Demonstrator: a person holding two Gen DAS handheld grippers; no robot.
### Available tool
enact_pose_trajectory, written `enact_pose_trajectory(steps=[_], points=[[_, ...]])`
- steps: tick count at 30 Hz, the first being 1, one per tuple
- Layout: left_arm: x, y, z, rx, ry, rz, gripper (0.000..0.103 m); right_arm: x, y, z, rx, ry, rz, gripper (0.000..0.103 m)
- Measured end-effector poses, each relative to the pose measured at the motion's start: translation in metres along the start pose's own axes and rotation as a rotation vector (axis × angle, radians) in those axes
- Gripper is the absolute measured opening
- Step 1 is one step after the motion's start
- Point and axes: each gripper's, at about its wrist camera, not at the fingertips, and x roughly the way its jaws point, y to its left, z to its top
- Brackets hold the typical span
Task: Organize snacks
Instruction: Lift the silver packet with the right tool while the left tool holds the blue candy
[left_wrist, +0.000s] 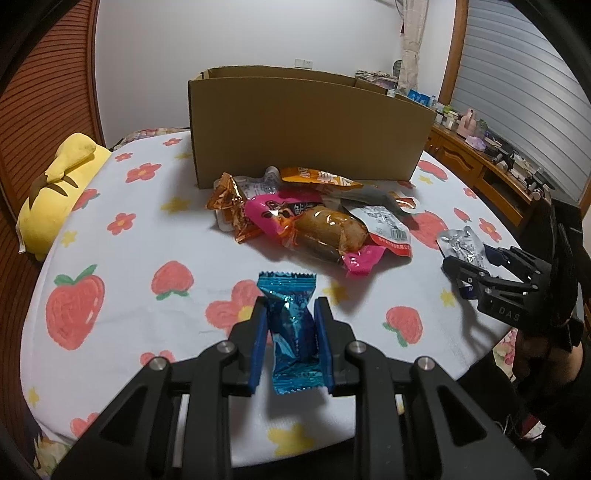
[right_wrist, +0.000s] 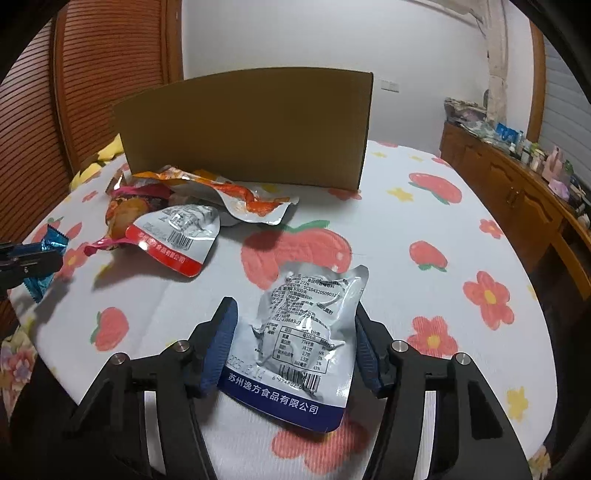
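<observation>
1. The small blue foil-wrapped candy (left_wrist: 293, 328) is pinched at its middle between the blue pads of the left tool (left_wrist: 290, 325), held above the strawberry-and-flower printed sheet of the bed (left_wrist: 122, 295).
2. The flat silver vacuum pouch with a dark blue bottom band (right_wrist: 306, 339) lies on the sheet between the pads of the right tool (right_wrist: 295, 347). The jaws stand around it; the left pad looks to touch its edge, but I cannot tell whether they grip yet.
3. Beyond, a heap of mixed snack packets (left_wrist: 310, 218) sits just before the tall open brown cardboard box (left_wrist: 306, 125).
4. Risks, in my judgement: the slick pouch could slide or buckle if squeezed only at its edges, and the candy's crinkled wrapper could slip if jolted; lifting over the box's high wall could catch either pack.
5. Writing: the pouch band reads "苏州逸方食品有限公司", with a nutrition table and barcode above; a red-banded silver pouch (right_wrist: 177, 236) ends in "食品有限公司".
</observation>
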Motion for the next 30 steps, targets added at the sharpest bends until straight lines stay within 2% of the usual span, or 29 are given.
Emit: enact_pose_trajectory(steps=[11, 19, 21, 24, 27, 29, 30], points=[[-0.002, -0.003, 0.006, 0.011, -0.008, -0.003, 0.023, -0.010, -0.002, 0.004, -0.018, -0.021, 0.066, 0.058], [-0.016, -0.007, 0.036, 0.036, -0.057, -0.014, 0.022, -0.028, -0.007, 0.028, -0.021, -0.080, 0.083, 0.058], [-0.010, -0.007, 0.039, 0.042, -0.028, -0.018, 0.017, -0.033, -0.009, 0.035, -0.022, -0.093, 0.085, 0.058], [-0.007, -0.006, 0.034, 0.055, -0.015, -0.008, 0.016, -0.037, -0.007, 0.040, -0.035, -0.101, 0.093, 0.058], [-0.009, 0.005, 0.026, 0.001, 0.000, 0.004, 0.022, -0.041, -0.004, 0.038, -0.043, -0.107, 0.097, 0.058], [-0.010, 0.013, 0.023, -0.021, -0.003, 0.019, 0.035, -0.041, -0.004, 0.037, -0.036, -0.107, 0.106, 0.058], [-0.008, 0.016, 0.022, -0.026, 0.001, 0.028, 0.039, -0.041, -0.003, 0.037, -0.033, -0.107, 0.110, 0.058]])
